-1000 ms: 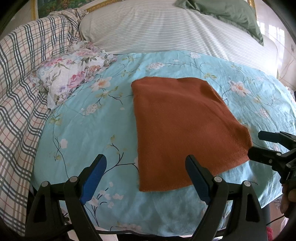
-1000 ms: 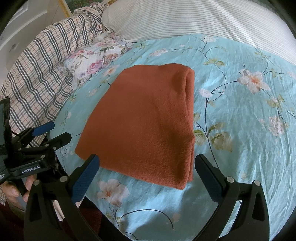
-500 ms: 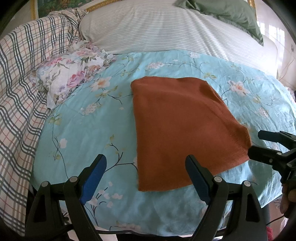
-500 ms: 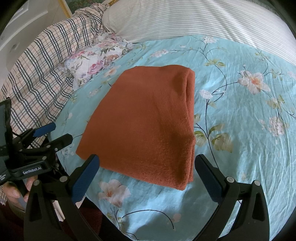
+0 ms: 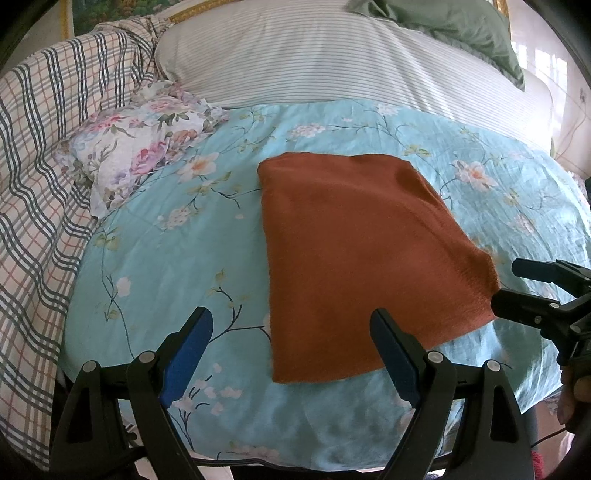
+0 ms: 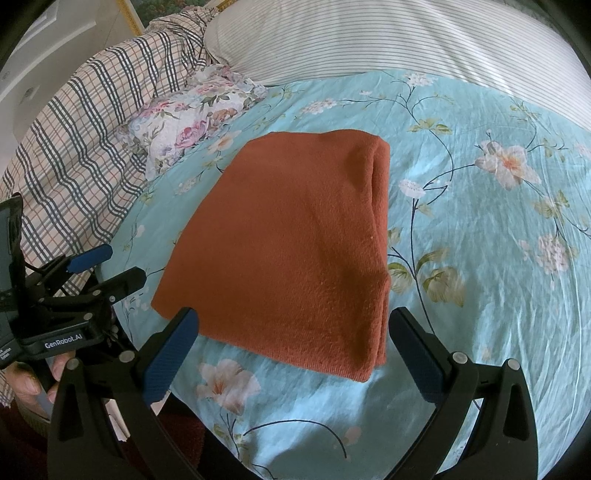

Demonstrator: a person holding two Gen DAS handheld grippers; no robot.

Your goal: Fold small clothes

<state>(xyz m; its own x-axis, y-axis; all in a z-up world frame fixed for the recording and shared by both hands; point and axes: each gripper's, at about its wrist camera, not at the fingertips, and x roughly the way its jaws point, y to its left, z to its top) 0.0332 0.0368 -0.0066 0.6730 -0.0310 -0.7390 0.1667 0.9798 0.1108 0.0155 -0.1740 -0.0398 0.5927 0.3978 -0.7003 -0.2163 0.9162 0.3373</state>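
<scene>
A rust-orange folded cloth (image 5: 358, 254) lies flat on the light-blue floral sheet (image 5: 177, 258); in the right wrist view (image 6: 291, 243) its folded layers show along the right edge. My left gripper (image 5: 291, 325) is open and empty at the cloth's near left corner; it also shows in the right wrist view (image 6: 110, 266). My right gripper (image 6: 293, 325) is open and empty just in front of the cloth's near edge; it also shows in the left wrist view (image 5: 517, 284) beside the cloth's near right corner.
A floral pillowcase bundle (image 5: 140, 158) lies at the far left of the sheet. A plaid blanket (image 5: 40, 177) covers the left side. A striped duvet (image 5: 332, 55) and a green pillow (image 5: 461, 29) lie behind. The bed's near edge drops off below the grippers.
Almost nothing has moved. Both grippers stay open near the cloth; the right wrist view has shifted very slightly, and the cloth lies as before.
</scene>
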